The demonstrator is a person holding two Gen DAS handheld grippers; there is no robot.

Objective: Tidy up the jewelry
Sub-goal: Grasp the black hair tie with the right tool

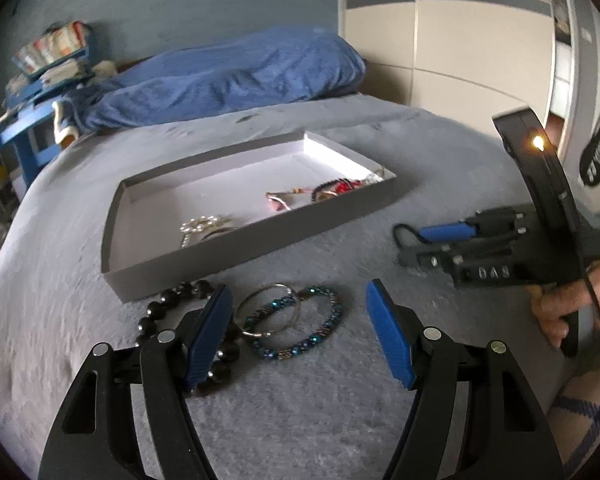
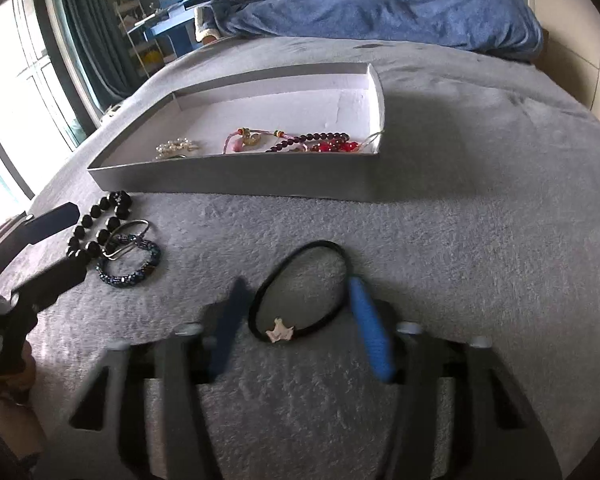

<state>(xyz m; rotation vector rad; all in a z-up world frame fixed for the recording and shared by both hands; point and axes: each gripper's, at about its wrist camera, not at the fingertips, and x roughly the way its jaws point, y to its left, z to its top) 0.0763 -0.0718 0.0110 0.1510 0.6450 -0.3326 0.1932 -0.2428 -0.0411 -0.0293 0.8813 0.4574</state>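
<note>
A grey box [image 1: 236,248] [image 2: 236,184] on the bed holds pearl, pink and red jewelry [image 1: 324,194] [image 2: 300,142]. In front of it lie a black bead bracelet [image 1: 172,300] [image 2: 100,228], a silver ring bangle [image 1: 268,312] [image 2: 126,236] and a blue beaded bracelet [image 1: 320,328] [image 2: 132,268]. My left gripper [image 1: 300,328] is open, just above the silver and blue bracelets. My right gripper [image 2: 296,320] is open around a black cord bracelet [image 2: 300,284] with a white charm [image 2: 278,332]; it also shows in the left wrist view [image 1: 412,236].
A grey blanket [image 2: 460,260] covers the bed. A blue pillow [image 1: 228,76] [image 2: 380,4] lies behind the box. A blue shelf with books [image 1: 40,92] stands at the left, a wardrobe [image 1: 460,40] at the right, a window [image 2: 16,80] far left.
</note>
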